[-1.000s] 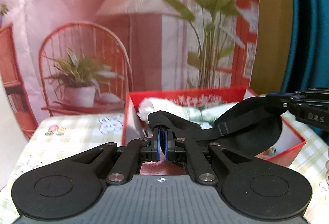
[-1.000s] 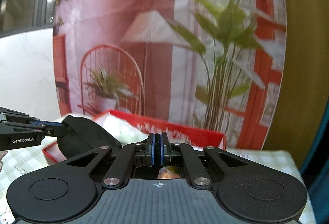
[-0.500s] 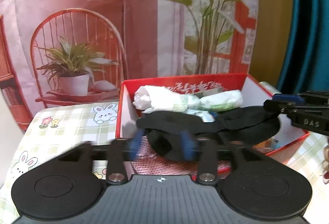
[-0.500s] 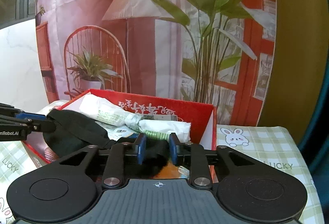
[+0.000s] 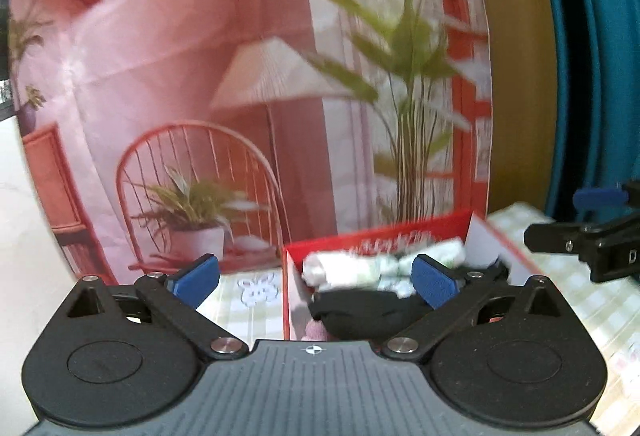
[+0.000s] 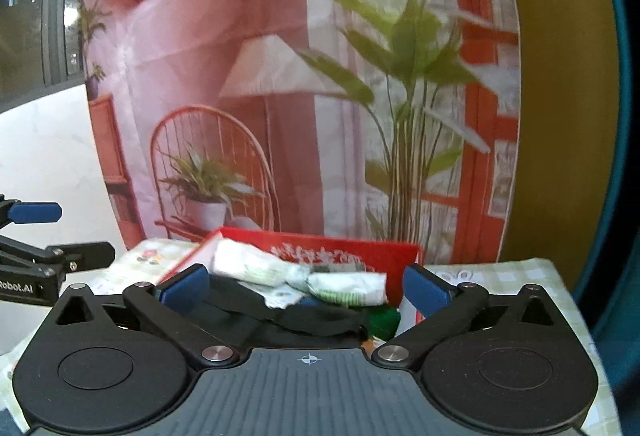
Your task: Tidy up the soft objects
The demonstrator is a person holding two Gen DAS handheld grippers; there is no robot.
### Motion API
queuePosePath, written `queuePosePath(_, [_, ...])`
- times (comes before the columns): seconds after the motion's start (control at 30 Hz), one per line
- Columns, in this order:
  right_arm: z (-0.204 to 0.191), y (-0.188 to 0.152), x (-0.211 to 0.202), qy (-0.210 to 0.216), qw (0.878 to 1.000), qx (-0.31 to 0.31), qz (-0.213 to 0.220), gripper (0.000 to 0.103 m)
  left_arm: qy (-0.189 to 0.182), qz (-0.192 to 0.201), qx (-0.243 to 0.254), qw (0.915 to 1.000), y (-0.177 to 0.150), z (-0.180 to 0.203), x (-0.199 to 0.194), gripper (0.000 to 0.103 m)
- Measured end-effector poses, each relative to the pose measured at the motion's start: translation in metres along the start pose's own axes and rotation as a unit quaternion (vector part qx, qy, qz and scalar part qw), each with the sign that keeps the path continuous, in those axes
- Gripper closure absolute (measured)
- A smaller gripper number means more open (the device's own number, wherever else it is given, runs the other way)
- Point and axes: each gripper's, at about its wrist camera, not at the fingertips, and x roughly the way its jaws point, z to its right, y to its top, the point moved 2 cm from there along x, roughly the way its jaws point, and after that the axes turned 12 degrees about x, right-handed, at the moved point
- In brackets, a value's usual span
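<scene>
A black soft cloth item lies inside the red box, beside white-green rolled bundles. My left gripper is open and empty, held back above the box's near left side. My right gripper is open and empty, above the box's near side. In the right wrist view the black cloth lies in the red box in front of the white rolls. Each gripper's tips show at the edge of the other's view.
The box stands on a checked tablecloth with rabbit prints. A printed backdrop with a chair, lamp and plant hangs behind. A blue curtain is at the right. A white wall is at the left.
Both grippers opened and let go of the black cloth, which now lies in the red box. Both grippers have pulled back and tilted upward.
</scene>
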Motion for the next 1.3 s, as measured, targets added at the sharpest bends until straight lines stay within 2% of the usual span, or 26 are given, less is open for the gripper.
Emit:
queuePosePath(0.17, [-0.022, 0.023, -0.048, 0.005, 1.0, 0.005, 0.024, 0.0, -0.013, 0.042, -0.037, 0.9984, 0.022, -0.014, -0.047, 0.0])
queuePosePath(0.33, [-0.047, 0.038, -0.094, -0.005, 0.998, -0.018, 0.057, 0.0, -0.022, 0.059, -0.064, 0.9959, 0.035, -0.02, -0.086, 0.0])
queuePosePath(0.57, [-0.068, 0.046, -0.142, -0.004, 0.997, -0.015, 0.08, 0.0, 0.018, 0.063, -0.047, 0.9967, 0.041, -0.014, -0.128, 0.0])
queuePosePath(0.73, [-0.073, 0.043, -0.159, -0.006, 0.996, -0.012, 0.084, 0.0, 0.049, 0.065, -0.04, 0.9958, 0.044, -0.01, -0.153, 0.0])
queuePosePath(1.07, [-0.074, 0.041, -0.17, -0.011, 0.997, -0.009, 0.081, 0.0, 0.038, 0.081, -0.06, 0.9942, 0.042, -0.016, -0.163, 0.0])
queuePosePath(1.3, [-0.073, 0.042, -0.172, -0.014, 0.997, -0.008, 0.081, 0.0, 0.039, 0.067, -0.07, 0.9945, 0.04, -0.017, -0.161, 0.0])
